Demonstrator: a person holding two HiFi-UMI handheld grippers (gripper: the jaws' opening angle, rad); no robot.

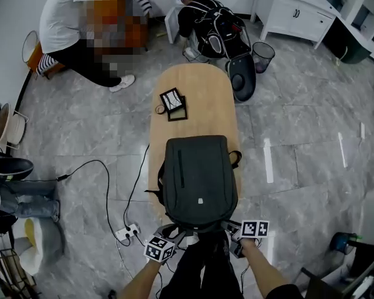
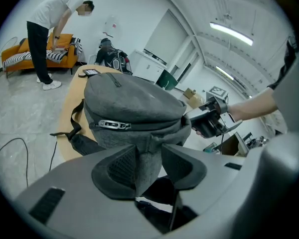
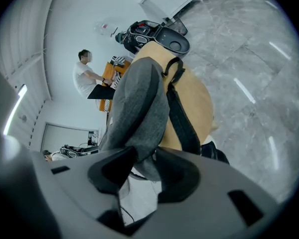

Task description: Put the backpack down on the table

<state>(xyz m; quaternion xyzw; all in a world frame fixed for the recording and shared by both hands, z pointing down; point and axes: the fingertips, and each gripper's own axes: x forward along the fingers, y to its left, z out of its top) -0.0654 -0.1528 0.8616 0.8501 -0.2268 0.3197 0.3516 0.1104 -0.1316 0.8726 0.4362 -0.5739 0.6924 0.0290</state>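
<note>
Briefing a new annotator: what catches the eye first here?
A dark grey backpack covers the near end of the oval wooden table, its near edge pinched in the fingers of the left gripper and the right gripper. Farther along lie two small dark frames; at top left of the head view a person in a white shirt bends over an orange sofa.

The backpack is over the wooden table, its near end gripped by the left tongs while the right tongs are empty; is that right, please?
Not quite. The right tongs are not empty: the right gripper view shows them closed on the backpack as well. The left tongs grip its near end over the wooden table, as you say.
</note>
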